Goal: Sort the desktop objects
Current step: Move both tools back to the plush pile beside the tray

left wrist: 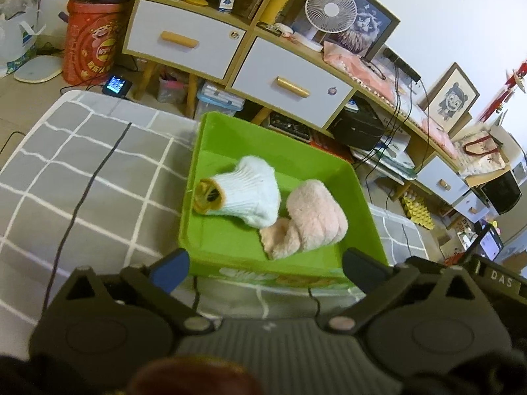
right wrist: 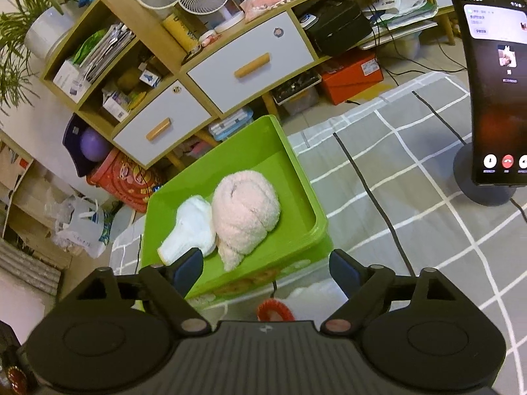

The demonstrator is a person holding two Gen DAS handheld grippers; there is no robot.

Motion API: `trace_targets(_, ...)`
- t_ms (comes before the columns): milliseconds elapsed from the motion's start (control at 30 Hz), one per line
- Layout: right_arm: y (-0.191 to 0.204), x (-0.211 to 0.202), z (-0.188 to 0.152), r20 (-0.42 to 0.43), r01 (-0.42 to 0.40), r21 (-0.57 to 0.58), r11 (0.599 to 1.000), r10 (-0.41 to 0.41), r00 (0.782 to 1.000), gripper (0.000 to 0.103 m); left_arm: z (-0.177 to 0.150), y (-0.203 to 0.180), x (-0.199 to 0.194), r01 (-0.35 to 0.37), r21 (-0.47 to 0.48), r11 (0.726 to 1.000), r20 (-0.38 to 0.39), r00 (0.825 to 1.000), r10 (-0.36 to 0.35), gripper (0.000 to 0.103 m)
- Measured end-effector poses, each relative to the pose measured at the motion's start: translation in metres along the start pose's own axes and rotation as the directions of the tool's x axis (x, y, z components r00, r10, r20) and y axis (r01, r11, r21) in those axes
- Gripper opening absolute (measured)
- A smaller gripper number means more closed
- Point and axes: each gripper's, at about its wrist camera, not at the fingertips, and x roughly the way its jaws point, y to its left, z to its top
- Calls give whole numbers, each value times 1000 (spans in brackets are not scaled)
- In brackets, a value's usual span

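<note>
While both grippers are hanging over the near edge of the green bin, neither one is holding anything. The left gripper is standing with its jaws spread wide, nothing between its blue-padded fingers, and it is pointing down at the bin's front wall. The right gripper is likewise standing open and empty, its fingers framing the bin's near corner.

The bin is sitting on a bed covered in a grey sheet with white grid lines, close to the edge that faces a wooden cabinet with white drawers. Inside the bin, two rolled pairs of socks are lying side by side and touching: a white sock bundle with a brownish cuff end, and a fluffy pink sock bundle beside it. In the right wrist view the pink bundle is lying to the right of the white one.

A thin dark cable is running across the sheet. Seen from the right wrist, a phone on a stand is standing upright on the bed, well apart from the bin, and a red ring-shaped object is lying just beneath the gripper.
</note>
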Motion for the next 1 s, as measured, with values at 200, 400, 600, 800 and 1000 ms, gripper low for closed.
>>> trace_targets(200, -5, -9, -5, -32, 12, -14, 1000, -13, 999, 88, -5, 6, -9, -27, 1, 1000, -44, 999, 27, 102)
trace_targets(400, -10, -23, -12, -50, 10, -28, 1000, -11, 999, 89, -12, 5, -19, -58, 28, 998, -82, 995, 61, 102)
trace_targets(600, -13, -34, -19, -72, 3, -22, 1000, -5, 997, 90, -22, 3, -25, -95, 61, 994, -129, 986, 102, 102)
trace_targets(800, -12, -45, -29, -92, 2, -45, 999, -6, 996, 90, -33, 6, -31, -130, 93, 987, -164, 976, 144, 102)
trace_targets(1000, -9, -49, -42, -130, -6, -56, 998, -1, 992, 90, -39, 16, -38, -142, 109, 984, -191, 968, 161, 102)
